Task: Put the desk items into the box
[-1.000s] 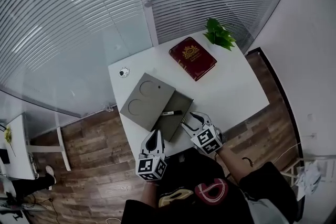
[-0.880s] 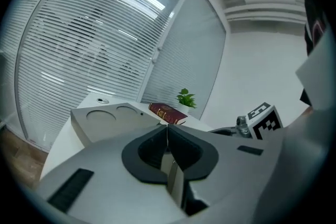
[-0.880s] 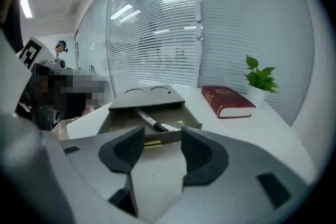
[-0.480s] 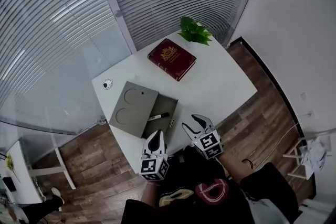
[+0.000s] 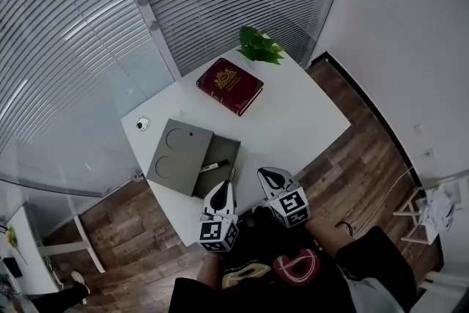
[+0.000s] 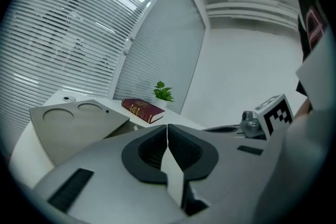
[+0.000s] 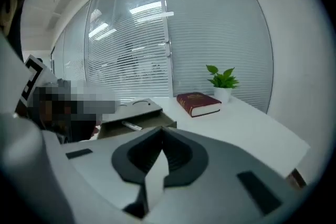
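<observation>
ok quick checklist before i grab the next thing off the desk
1. Box open: ok, the lid is folded back and a marker lies inside.
2. Red book packed: not ok, it lies on the desk near the plant.
3. Right gripper ready to grasp: not ok, its jaws have just been closing and are shut with nothing between them.
4. Left gripper ready to grasp: not ok, jaws shut, nothing between them.
5. Room in the box for the book: cannot tell.
</observation>
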`<state>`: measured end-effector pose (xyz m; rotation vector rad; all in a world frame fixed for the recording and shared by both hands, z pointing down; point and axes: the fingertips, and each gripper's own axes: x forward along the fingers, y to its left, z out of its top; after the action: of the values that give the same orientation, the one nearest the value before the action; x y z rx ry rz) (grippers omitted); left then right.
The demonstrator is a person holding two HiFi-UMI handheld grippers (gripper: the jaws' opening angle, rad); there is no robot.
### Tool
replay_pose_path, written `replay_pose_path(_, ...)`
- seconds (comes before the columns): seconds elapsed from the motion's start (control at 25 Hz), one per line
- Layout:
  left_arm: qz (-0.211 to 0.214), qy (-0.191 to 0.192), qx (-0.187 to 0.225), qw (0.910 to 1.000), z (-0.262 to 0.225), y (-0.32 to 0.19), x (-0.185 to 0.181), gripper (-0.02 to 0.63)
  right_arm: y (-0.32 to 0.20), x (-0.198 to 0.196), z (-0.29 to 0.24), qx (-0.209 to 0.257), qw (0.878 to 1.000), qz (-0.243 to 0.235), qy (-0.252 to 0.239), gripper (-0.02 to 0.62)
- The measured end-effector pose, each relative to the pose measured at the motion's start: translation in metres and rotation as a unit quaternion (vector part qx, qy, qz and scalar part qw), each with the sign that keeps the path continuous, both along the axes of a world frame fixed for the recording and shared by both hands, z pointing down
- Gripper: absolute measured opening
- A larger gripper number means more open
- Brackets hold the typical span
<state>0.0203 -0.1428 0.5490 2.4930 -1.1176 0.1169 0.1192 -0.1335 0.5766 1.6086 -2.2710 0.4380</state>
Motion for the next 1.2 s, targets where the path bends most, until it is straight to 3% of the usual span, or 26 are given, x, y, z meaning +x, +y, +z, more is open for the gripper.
replay_pose_path(0.36,-0.012,0.004,-0.005,0.9999,0.001,0.007,-0.004,0.018,0.004,0.014,-0.003,-0.005,0.999,0.028,0.015,0.009)
replay_pose_path(1.2,-0.012,0.001,-0.003,0.9999,0.0,0.023,-0.02,0.018,0.021,-0.005,0.006,-0.013,1.0,0.015,0.019,0.009)
